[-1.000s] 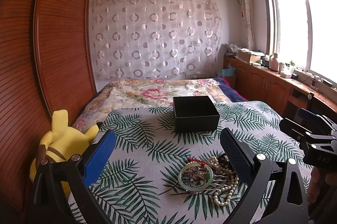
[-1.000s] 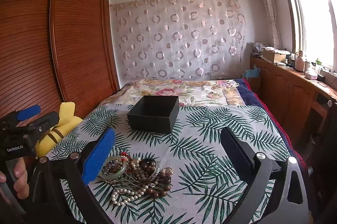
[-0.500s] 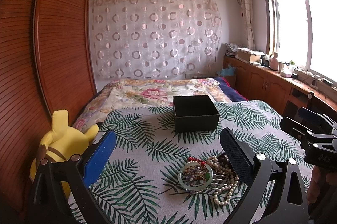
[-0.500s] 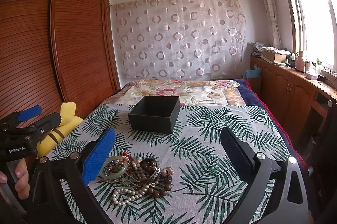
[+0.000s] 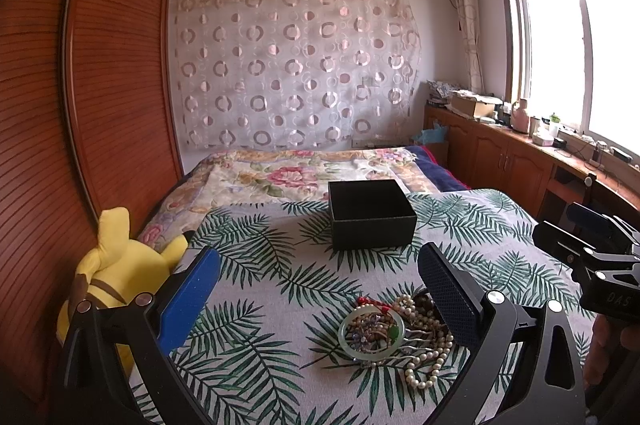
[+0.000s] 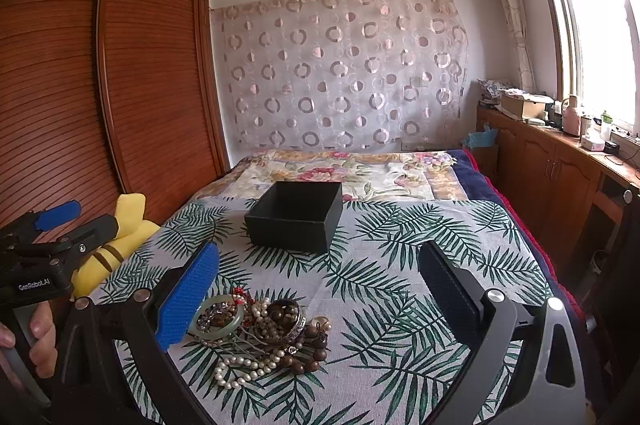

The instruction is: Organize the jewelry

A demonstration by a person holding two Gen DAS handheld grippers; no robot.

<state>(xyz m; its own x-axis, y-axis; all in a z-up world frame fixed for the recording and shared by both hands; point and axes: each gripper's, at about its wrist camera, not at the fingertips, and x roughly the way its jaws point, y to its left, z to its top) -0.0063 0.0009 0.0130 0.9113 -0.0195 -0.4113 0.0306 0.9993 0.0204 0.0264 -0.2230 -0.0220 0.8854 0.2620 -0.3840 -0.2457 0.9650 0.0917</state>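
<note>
Basically nothing done yet. The jewelry (image 6: 256, 337) sits in one tangled pile on the bed (image 6: 400, 305), and the black box (image 6: 296, 221) behind it looks empty. Left claw (image 5: 320, 297) and right claw (image 6: 320, 297) both gape wide, holding nothing.

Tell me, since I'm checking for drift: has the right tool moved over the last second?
Yes, slightly. In the right wrist view the black box and the jewelry pile sit a little further right in the picture than a second ago, so the right tool eased slightly left.
</note>
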